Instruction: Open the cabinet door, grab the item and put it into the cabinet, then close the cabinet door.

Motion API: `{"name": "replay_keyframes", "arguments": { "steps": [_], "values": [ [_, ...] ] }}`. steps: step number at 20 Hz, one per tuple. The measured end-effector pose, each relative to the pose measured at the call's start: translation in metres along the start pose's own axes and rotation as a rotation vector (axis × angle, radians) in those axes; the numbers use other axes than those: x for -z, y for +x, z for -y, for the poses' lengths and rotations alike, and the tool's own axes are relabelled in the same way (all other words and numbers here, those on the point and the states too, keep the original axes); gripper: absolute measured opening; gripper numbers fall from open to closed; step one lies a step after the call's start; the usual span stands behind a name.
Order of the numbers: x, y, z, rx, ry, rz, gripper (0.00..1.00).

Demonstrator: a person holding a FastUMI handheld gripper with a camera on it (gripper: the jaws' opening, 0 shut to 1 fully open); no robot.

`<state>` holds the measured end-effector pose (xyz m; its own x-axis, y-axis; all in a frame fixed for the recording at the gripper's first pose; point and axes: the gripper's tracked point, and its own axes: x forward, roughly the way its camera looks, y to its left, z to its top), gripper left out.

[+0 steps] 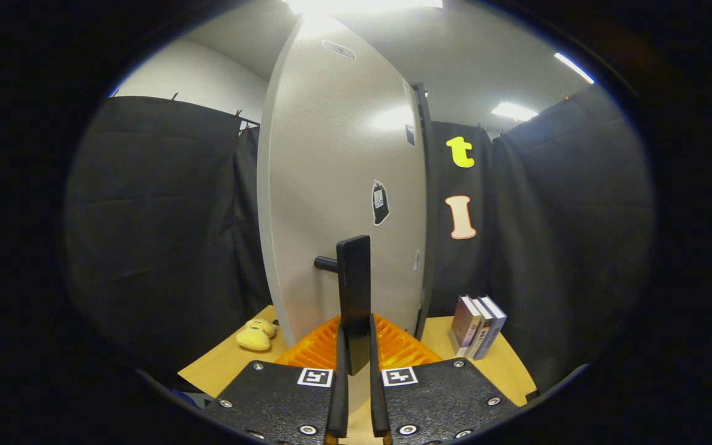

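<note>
the cabinet door [343, 185] stands on the table [232, 361]; its handle [354, 290] sits between the gripper [355, 346] fingers, plush toy [257, 335] left, books [478, 326] right.

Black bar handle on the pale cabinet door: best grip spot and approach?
Grip the lower end of the upright black bar handle, coming head-on at the pale cabinet door. Its stub mount holds it off the door, leaving finger room on both flat sides. The gripper already pinches it there.
</note>
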<state>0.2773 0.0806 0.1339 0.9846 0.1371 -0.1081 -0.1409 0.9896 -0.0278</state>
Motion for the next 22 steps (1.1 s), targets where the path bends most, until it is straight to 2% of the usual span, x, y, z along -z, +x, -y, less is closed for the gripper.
{"name": "replay_keyframes", "arguments": {
  "steps": [5, 12, 16, 19, 20, 22],
  "values": [
    [0.005, -0.004, 0.013, 0.148, -0.058, -0.007, 0.13],
    [0.006, -0.001, 0.023, 0.278, -0.009, 0.010, 0.10],
    [-0.001, -0.002, 0.037, 0.399, -0.006, 0.055, 0.06],
    [-0.005, 0.004, 0.033, 0.396, 0.015, 0.090, 0.06],
    [-0.006, 0.003, 0.033, 0.401, 0.004, 0.096, 0.08],
    [-0.011, -0.013, 0.034, 0.446, -0.034, 0.127, 0.17]
  ]
}}
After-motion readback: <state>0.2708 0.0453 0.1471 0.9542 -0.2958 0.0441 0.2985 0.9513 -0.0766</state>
